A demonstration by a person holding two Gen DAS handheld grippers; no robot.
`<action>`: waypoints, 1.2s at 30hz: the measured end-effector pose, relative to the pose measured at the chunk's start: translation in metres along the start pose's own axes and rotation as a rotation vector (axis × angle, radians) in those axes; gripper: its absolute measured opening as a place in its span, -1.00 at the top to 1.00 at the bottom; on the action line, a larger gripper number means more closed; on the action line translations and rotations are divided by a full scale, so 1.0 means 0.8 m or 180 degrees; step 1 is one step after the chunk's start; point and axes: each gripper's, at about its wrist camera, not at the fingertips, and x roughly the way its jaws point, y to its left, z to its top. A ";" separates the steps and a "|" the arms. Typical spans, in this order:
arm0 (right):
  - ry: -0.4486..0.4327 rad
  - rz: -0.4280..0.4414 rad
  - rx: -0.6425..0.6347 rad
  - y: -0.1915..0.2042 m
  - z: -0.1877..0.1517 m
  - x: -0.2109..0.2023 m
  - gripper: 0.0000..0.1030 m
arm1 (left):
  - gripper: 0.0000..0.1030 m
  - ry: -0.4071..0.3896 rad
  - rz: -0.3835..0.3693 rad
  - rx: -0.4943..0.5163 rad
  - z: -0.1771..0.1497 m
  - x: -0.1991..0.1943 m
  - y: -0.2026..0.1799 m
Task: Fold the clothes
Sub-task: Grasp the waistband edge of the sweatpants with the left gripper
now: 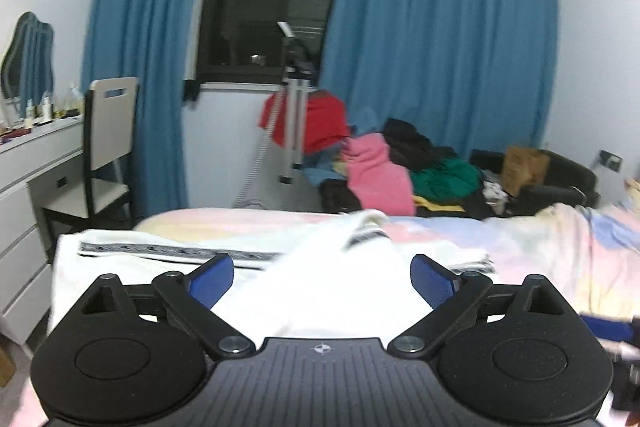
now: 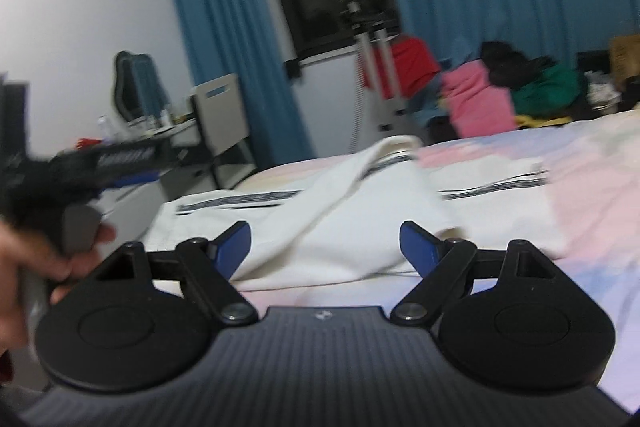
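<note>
A white garment (image 1: pixel 320 283) with dark striped bands lies rumpled on the pastel bedspread (image 1: pixel 540 247). It also shows in the right wrist view (image 2: pixel 340 219), with a raised fold at its middle. My left gripper (image 1: pixel 322 281) is open and empty, its blue pads either side of the cloth just above it. My right gripper (image 2: pixel 324 247) is open and empty over the garment's near edge. The left gripper (image 2: pixel 92 163) also appears blurred at the left of the right wrist view, held in a hand.
A heap of clothes (image 1: pixel 384 163), red, pink, black and green, lies beyond the bed. A white tripod (image 1: pixel 294 115) stands by the blue curtains (image 1: pixel 440 47). A dresser (image 1: pixel 36 163) and chair (image 1: pixel 108 147) stand at left. The bedspread (image 2: pixel 580 187) stretches to the right.
</note>
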 end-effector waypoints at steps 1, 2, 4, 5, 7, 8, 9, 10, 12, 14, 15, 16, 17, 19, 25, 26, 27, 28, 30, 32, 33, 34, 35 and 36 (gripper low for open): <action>-0.0035 -0.0066 0.0003 -0.008 0.000 -0.010 -0.63 | -0.88 -0.0006 -0.0029 0.0014 -0.010 0.002 -0.010; -0.0059 -0.0140 0.0005 -0.010 -0.015 -0.022 -0.63 | -0.88 0.0025 -0.0044 0.0029 -0.017 0.011 -0.019; -0.0105 -0.0288 0.0008 -0.013 -0.049 -0.045 -0.63 | -0.88 0.0121 -0.0027 0.0068 -0.023 0.036 -0.035; -0.0121 -0.0356 0.0025 -0.001 -0.045 -0.040 -0.63 | -0.88 0.0136 -0.0017 0.0096 -0.022 0.053 -0.036; -0.0144 -0.0432 0.0086 0.015 -0.037 -0.041 -0.63 | -0.88 0.0145 0.0011 0.0167 -0.020 0.090 -0.041; -0.0149 -0.0435 0.0132 0.016 -0.037 -0.051 -0.63 | -0.88 0.0141 0.0029 0.0211 -0.019 0.109 -0.045; -0.0154 -0.0438 0.0178 0.017 -0.036 -0.060 -0.63 | -0.88 0.0142 0.0053 0.0255 -0.018 0.131 -0.048; -0.0139 -0.0423 0.0218 0.012 -0.038 -0.057 -0.63 | -0.88 0.0163 0.0078 0.0294 -0.016 0.157 -0.048; -0.0104 -0.0421 0.0267 0.004 -0.039 -0.029 -0.63 | -0.86 0.0211 0.0115 0.0362 -0.007 0.213 -0.048; -0.0068 -0.0452 0.0298 -0.004 -0.043 -0.009 -0.63 | -0.84 0.0218 0.0169 0.0432 0.004 0.267 -0.048; -0.0048 -0.0477 0.0309 -0.011 -0.047 -0.006 -0.63 | -0.82 0.0221 0.0196 0.0467 0.010 0.295 -0.048; -0.0029 -0.0507 0.0321 -0.017 -0.047 0.000 -0.63 | -0.79 0.0224 0.0205 0.0489 0.017 0.321 -0.045; -0.0012 -0.0538 0.0334 -0.021 -0.043 0.009 -0.63 | -0.75 0.0227 0.0214 0.0511 0.025 0.346 -0.042; 0.0020 -0.0600 0.0386 -0.024 -0.047 0.012 -0.63 | -0.68 0.0206 0.0196 0.0559 0.034 0.390 -0.050; 0.0209 -0.0729 0.0608 -0.056 -0.070 0.025 -0.63 | -0.26 0.0507 -0.0057 0.0499 0.045 0.487 -0.066; 0.0236 -0.0748 0.0650 -0.058 -0.074 0.022 -0.63 | 0.06 0.0593 -0.0097 0.0514 0.042 0.498 -0.070; 0.0255 -0.0753 0.0687 -0.061 -0.076 0.025 -0.63 | 0.46 0.0595 -0.0099 0.0534 0.039 0.495 -0.072; 0.0274 -0.0757 0.0723 -0.064 -0.078 0.028 -0.63 | 0.66 0.0594 -0.0101 0.0555 0.036 0.492 -0.074; 0.0273 -0.0766 0.0742 -0.060 -0.082 0.031 -0.63 | 0.90 0.0592 -0.0104 0.0595 0.030 0.486 -0.079; 0.0280 -0.0728 0.0727 -0.052 -0.083 0.034 -0.63 | 0.92 0.0484 -0.0164 0.0527 0.033 0.450 -0.078; 0.0254 -0.0740 0.0693 -0.046 -0.084 0.035 -0.63 | 0.92 0.0416 -0.0201 0.0503 0.036 0.427 -0.078; 0.0229 -0.0746 0.0661 -0.041 -0.085 0.033 -0.63 | 0.93 0.0348 -0.0238 0.0479 0.039 0.404 -0.077; 0.0203 -0.0744 0.0632 -0.036 -0.086 0.033 -0.63 | 0.93 0.0280 -0.0274 0.0455 0.042 0.381 -0.077; 0.0170 -0.0733 0.0600 -0.029 -0.089 0.033 -0.63 | 0.93 0.0224 -0.0305 0.0450 0.043 0.354 -0.078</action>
